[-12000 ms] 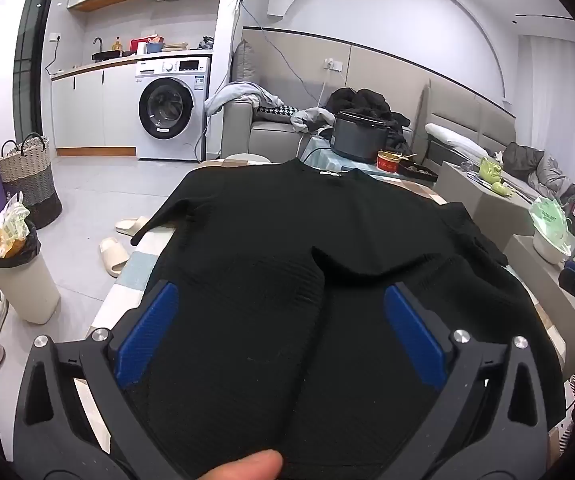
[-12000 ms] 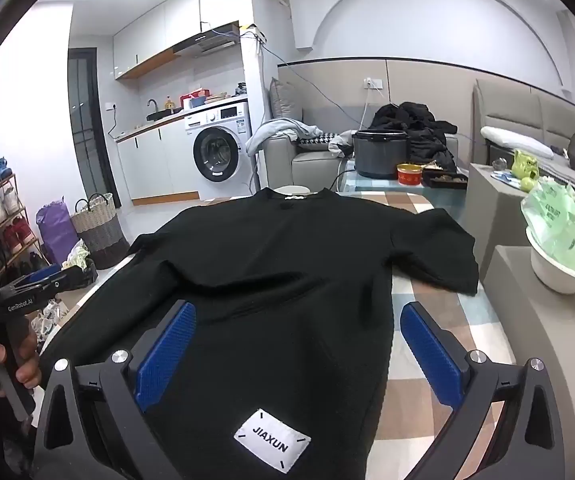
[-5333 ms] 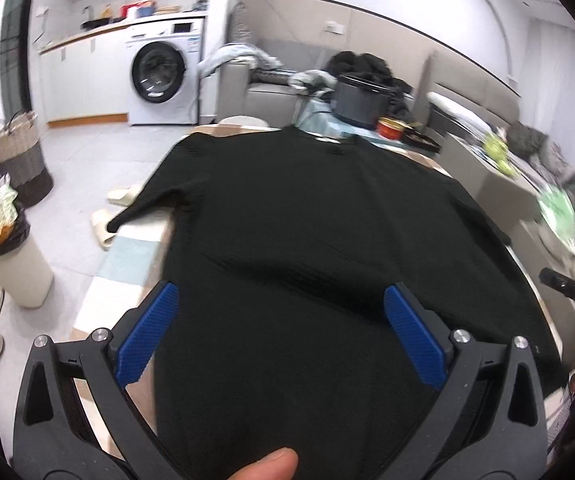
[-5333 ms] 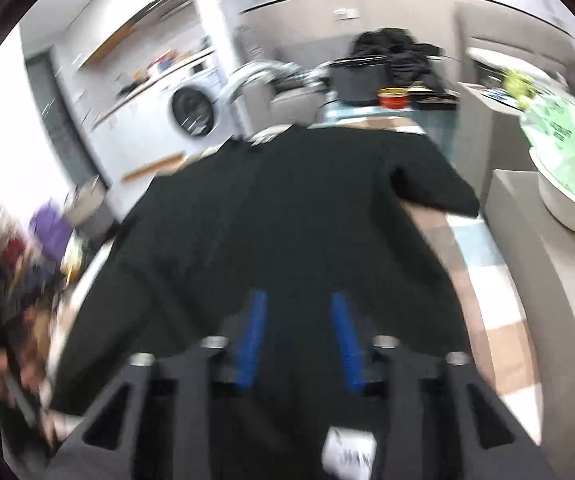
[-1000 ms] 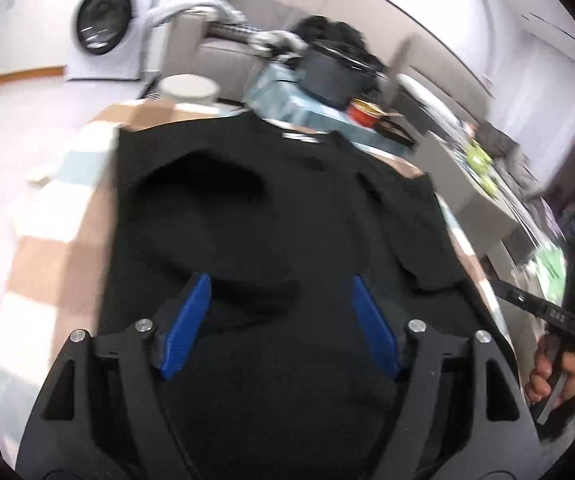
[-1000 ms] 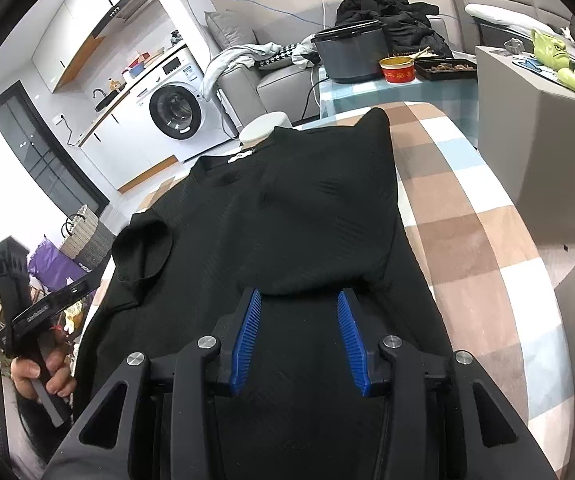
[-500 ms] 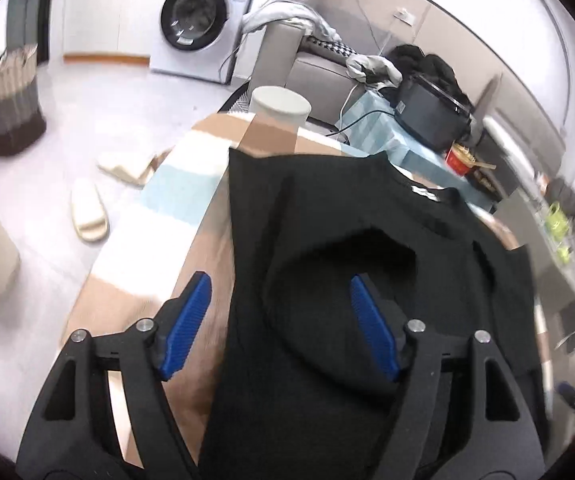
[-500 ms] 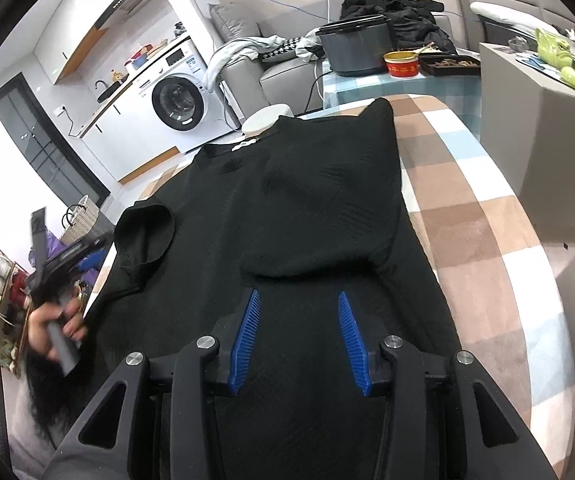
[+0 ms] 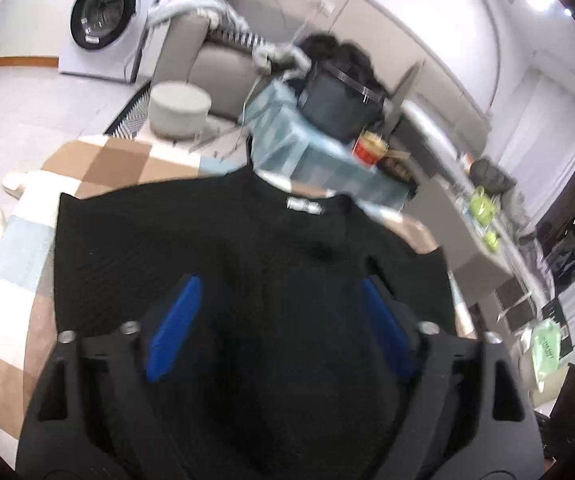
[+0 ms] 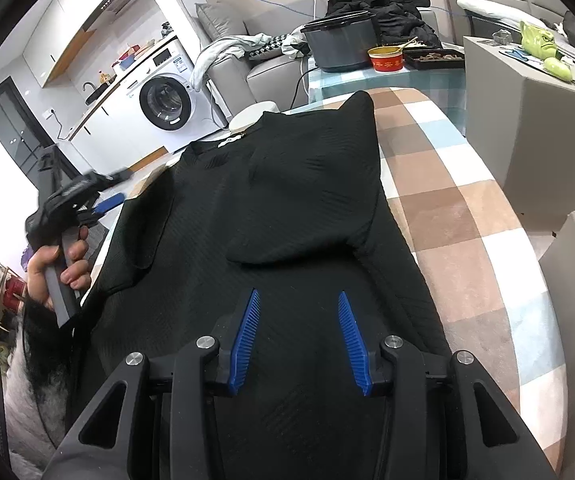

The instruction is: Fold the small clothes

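Your right gripper (image 10: 297,300) sits with its fingers part-spread and nothing pinched, just short of the folded-in right sleeve of the black T-shirt (image 10: 287,208). Your left gripper (image 9: 279,284) has just been spreading, loose above the shirt, no cloth between its pads. Past both fingertips the shirt lies along the checked blanket (image 10: 467,208), collar farthest.

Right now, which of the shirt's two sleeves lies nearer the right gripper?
The right sleeve, folded across the shirt, cuff just ahead of the right gripper; the left sleeve lies at the far edge.
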`<state>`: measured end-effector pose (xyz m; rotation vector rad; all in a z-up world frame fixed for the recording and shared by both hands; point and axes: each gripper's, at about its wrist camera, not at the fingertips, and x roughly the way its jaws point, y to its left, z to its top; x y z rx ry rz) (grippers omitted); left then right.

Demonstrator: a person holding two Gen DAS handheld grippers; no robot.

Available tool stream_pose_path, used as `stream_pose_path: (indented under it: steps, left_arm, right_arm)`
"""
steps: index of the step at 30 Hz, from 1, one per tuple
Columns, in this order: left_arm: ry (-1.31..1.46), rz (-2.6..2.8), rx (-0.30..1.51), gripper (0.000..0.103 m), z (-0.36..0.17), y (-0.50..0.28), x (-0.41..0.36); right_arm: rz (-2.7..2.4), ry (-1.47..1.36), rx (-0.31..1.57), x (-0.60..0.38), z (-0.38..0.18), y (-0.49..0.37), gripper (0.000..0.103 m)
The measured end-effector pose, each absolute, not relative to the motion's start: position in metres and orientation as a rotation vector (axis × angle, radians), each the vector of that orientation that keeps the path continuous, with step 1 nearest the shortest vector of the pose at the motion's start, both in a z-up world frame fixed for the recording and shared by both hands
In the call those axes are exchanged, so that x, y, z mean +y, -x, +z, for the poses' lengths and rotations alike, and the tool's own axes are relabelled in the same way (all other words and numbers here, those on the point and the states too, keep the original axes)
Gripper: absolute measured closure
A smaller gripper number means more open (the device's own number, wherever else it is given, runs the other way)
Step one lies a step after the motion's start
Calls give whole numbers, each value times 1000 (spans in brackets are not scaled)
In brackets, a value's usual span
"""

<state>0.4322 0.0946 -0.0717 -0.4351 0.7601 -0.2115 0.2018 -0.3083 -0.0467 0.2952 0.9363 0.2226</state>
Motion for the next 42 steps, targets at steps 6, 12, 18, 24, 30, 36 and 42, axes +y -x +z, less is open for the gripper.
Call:
stream_pose_path:
  steps: [6, 12, 18, 24, 30, 36, 42]
  left_arm:
    - [432, -139, 805, 22, -64, -384, 105]
    - [333, -2, 784, 10, -53, -279, 115]
    - [340, 13, 814, 1, -59, -171, 114]
    - [302, 42, 891, 1, -84, -83, 104]
    - [353, 25, 995, 1, -114, -17, 97]
    - [381, 2, 1052, 4, -126, 14, 93]
    - [295, -4, 1070, 27, -122, 18, 84]
  right_arm:
    - [231, -271, 940, -309, -45, -190, 60]
    - [280, -232, 935, -312, -40, -158, 31]
    - [294, -160, 967, -326, -37, -107, 20]
    - [277, -150, 1069, -352, -51, -61, 20]
    - [211, -181, 1149, -387, -68, -15, 22]
    - [188, -233, 1157, -408, -78, 10, 31]
    - [200, -246, 1147, -411, -89, 16, 68]
